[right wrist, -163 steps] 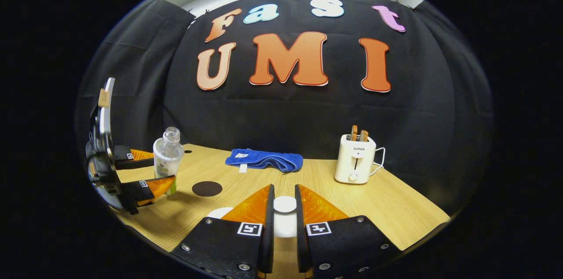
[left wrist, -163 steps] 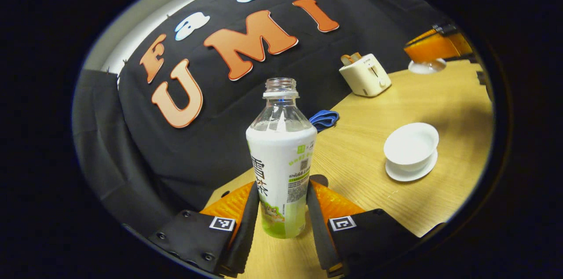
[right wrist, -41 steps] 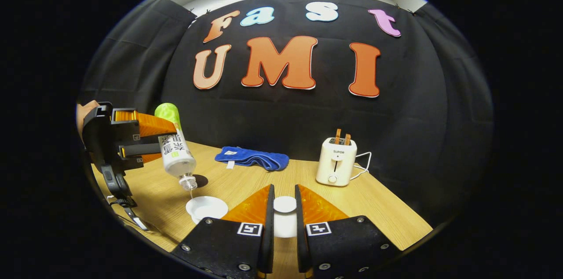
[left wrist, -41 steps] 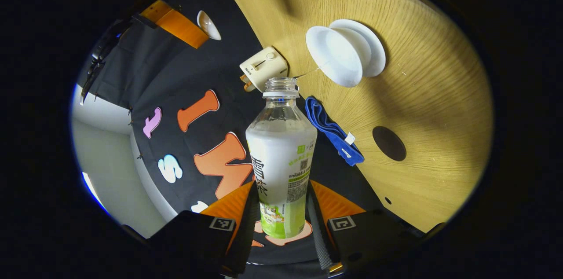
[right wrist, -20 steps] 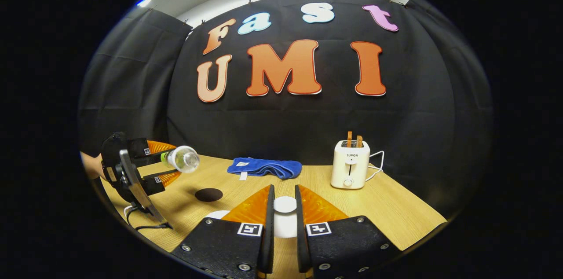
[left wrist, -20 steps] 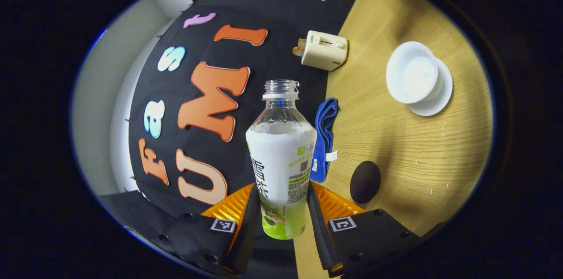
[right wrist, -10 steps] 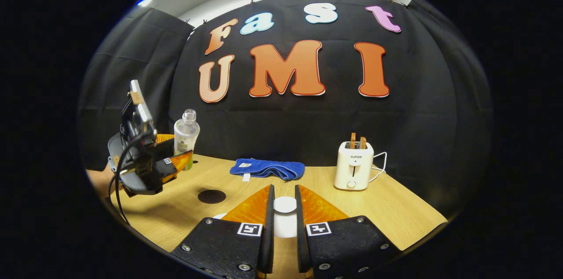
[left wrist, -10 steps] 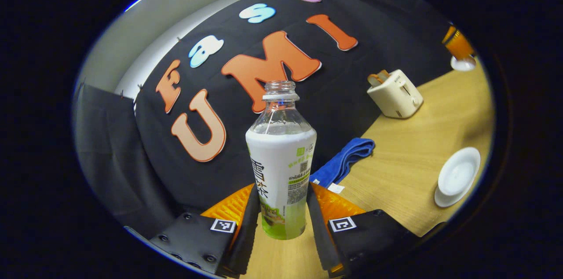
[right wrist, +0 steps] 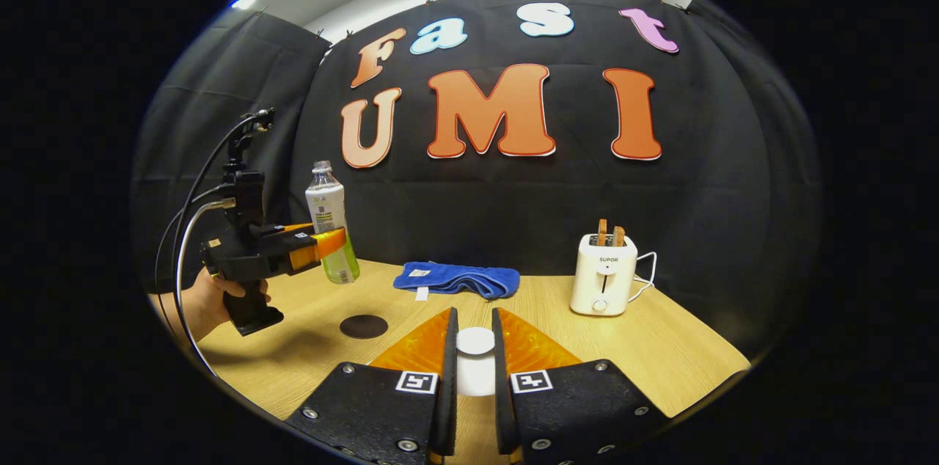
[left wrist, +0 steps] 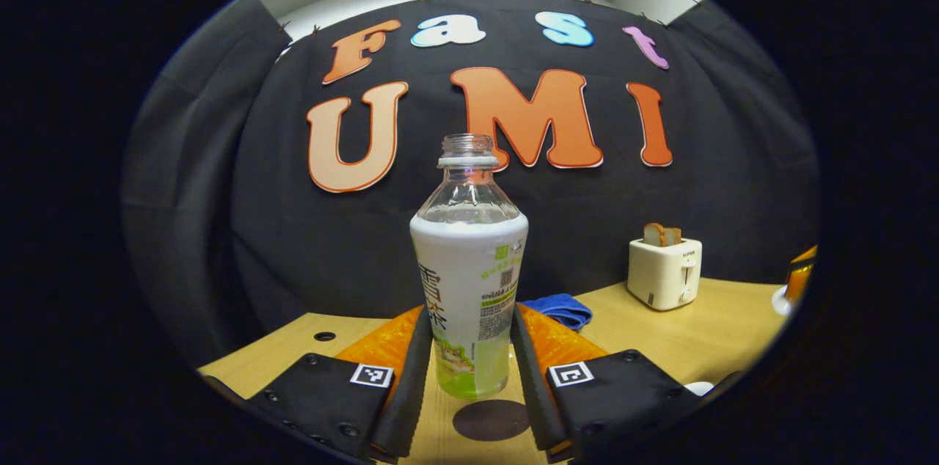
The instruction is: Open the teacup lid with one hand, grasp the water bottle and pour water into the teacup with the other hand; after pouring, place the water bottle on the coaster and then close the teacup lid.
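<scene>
Now bottle [left wrist: 469, 267] upright above coaster [left wrist: 490, 419]

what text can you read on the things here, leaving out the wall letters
"SUPOR": on the front of the toaster.
Water bottle label, in the left claw: big characters partly cut off at its edge, small print too small to read.
Blue towel, white tag: too small to read.
Teacup lid in the right claw: no text.
</scene>
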`<control>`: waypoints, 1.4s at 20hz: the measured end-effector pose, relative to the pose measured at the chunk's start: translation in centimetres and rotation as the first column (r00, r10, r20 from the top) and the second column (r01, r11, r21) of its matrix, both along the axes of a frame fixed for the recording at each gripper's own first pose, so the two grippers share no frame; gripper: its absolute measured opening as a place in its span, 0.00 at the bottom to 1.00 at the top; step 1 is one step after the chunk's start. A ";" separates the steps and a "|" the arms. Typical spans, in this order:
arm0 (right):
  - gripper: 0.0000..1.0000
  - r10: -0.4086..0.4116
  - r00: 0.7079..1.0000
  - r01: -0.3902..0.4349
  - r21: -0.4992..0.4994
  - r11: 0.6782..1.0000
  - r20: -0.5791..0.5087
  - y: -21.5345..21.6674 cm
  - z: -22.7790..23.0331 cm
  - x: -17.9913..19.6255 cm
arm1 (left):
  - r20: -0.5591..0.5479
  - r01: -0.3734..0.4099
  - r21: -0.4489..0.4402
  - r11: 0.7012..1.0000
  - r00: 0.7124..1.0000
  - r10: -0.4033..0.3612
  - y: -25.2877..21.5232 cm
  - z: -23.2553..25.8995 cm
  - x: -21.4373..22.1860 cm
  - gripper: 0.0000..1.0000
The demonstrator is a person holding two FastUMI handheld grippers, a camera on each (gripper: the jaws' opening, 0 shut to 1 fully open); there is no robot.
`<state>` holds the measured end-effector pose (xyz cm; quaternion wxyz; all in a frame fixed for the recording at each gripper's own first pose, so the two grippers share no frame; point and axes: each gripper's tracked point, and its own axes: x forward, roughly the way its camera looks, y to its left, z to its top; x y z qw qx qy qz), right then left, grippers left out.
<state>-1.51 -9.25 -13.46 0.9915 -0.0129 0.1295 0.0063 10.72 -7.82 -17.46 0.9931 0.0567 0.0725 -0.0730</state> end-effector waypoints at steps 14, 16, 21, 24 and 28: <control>0.22 0.039 0.998 -0.039 -0.003 0.999 -0.051 1.7 -2.2 0.4 | -0.253 0.021 -0.075 0.997 0.967 -0.040 -0.6 -10.2 0.3 0.63; 0.22 0.037 0.997 -0.037 -0.006 0.999 -0.061 1.6 -2.5 0.3 | -0.270 0.015 -0.078 0.997 0.962 -0.035 -0.6 -11.1 0.6 0.63; 0.22 0.037 0.997 -0.037 0.000 0.999 -0.061 1.6 -2.5 0.4 | -0.294 0.000 -0.075 0.997 0.955 -0.022 0.0 -12.0 0.2 0.64; 0.22 0.042 0.997 -0.043 -0.008 0.999 -0.066 1.9 -2.7 0.5 | -0.301 0.006 -0.059 0.998 0.953 -0.024 -0.2 -12.4 0.6 0.65; 0.22 0.043 0.997 -0.044 -0.011 0.999 -0.070 2.3 -2.9 0.7 | -0.295 0.015 -0.015 1.000 0.955 -0.019 -0.2 -12.5 0.1 0.81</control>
